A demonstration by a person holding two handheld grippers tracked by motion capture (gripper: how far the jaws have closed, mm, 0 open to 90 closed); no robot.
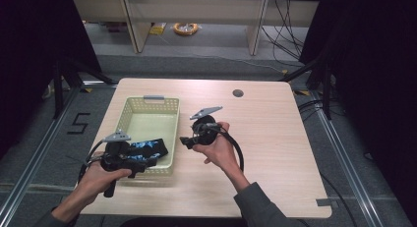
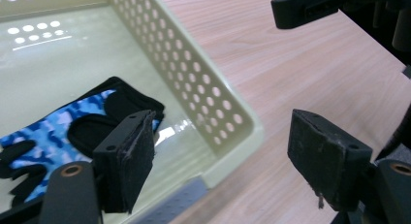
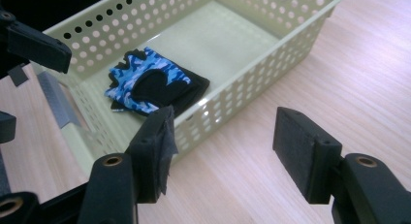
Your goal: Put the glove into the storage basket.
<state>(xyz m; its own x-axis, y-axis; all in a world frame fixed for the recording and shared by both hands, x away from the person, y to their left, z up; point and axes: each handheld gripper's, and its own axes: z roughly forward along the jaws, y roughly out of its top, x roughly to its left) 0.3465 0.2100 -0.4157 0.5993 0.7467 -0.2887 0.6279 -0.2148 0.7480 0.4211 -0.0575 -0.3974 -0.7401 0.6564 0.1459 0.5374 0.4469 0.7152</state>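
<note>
Left gripper (image 1: 147, 163), black and two-jawed with a grey three-cornered plate on top, sits at the near end of the pale yellow-green perforated plastic basket (image 1: 129, 106); its jaws stand wide apart with nothing between the pads. In its own view (image 2: 220, 153) one pad hangs over the basket floor and the other over the light wood-grain table (image 2: 310, 64), so the jaws straddle the basket's corner wall without touching it. Right gripper (image 1: 186, 141), same build, is held just off the basket's right side, above the tabletop; jaws likewise spread wide and empty (its own view (image 3: 223, 144) looks between the pads at the basket's long wall and bare wood). Fingerless glove (image 1: 147, 148), blue camouflage fabric with black palm patch and black cuff, lies flat on the basket floor at the near end, close to the near wall, free of both grippers; in the right gripper view it (image 3: 155, 83) rests toward one end, the rest of the floor bare. Grey handle tab (image 1: 154, 97) clips the basket's far rim. Basket stands on the table's left half.
</note>
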